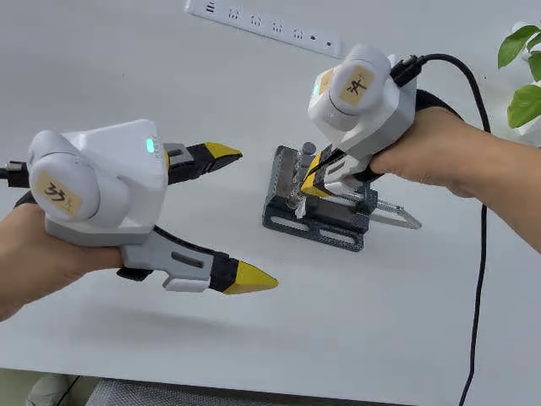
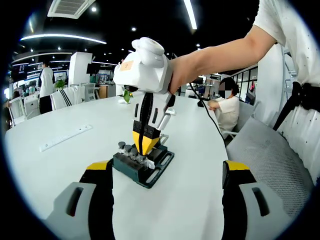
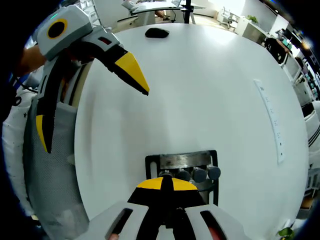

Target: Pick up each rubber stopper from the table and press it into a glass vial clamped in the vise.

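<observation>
A dark grey vise (image 1: 317, 222) stands on the white table and clamps a row of small glass vials with grey rubber stoppers (image 1: 309, 150) on top. My right gripper (image 1: 308, 188) is shut, and its yellow tips point down onto the near end of that row. Its own view has the shut tips (image 3: 167, 184) beside three stoppered vials (image 3: 199, 174) in the vise (image 3: 182, 161); whatever lies under the tips is hidden. Left of the vise my left gripper (image 1: 254, 218) hovers wide open and holds nothing. It looks at the vise (image 2: 145, 172) and the right gripper (image 2: 146, 147).
A white power strip (image 1: 262, 25) lies at the table's far edge. The right gripper's black cable (image 1: 482, 220) trails across the right side, near a green plant (image 1: 524, 76). Far off on the table lies a black object (image 3: 157, 32). A person sits at another table (image 2: 227, 107).
</observation>
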Available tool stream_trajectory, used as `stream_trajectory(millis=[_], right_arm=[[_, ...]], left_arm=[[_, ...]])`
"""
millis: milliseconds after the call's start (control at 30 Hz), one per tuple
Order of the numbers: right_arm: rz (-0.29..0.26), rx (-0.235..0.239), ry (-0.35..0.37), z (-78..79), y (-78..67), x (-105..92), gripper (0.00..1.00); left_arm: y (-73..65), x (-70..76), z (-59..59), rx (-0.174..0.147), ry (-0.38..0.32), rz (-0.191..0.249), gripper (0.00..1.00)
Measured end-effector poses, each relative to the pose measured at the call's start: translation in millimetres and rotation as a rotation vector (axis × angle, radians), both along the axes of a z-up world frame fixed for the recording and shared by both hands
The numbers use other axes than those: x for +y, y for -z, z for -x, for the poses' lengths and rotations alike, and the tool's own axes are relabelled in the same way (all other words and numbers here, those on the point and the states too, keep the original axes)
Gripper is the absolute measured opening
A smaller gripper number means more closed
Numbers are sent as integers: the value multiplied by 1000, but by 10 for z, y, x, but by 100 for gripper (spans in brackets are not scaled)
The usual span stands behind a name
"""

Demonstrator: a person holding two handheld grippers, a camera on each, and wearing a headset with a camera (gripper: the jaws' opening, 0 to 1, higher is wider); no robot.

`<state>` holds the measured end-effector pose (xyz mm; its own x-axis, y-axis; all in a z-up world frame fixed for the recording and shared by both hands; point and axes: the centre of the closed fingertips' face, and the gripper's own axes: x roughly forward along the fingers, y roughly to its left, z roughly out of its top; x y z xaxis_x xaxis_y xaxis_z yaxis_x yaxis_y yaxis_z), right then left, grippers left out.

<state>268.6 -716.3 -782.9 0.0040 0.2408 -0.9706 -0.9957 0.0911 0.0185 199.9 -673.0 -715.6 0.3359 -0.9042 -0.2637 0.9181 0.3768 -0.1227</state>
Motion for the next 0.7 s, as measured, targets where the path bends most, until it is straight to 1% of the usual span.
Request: stream_trajectory(millis=[167,700], right_arm=[[0,-7,5,-8,1,-1,0],[4,3,25,-28,9,16,0]], left_arm=[[-6,-13,-8,0,-1,4,90],[-22,-5,-43,2,-7,11,89]])
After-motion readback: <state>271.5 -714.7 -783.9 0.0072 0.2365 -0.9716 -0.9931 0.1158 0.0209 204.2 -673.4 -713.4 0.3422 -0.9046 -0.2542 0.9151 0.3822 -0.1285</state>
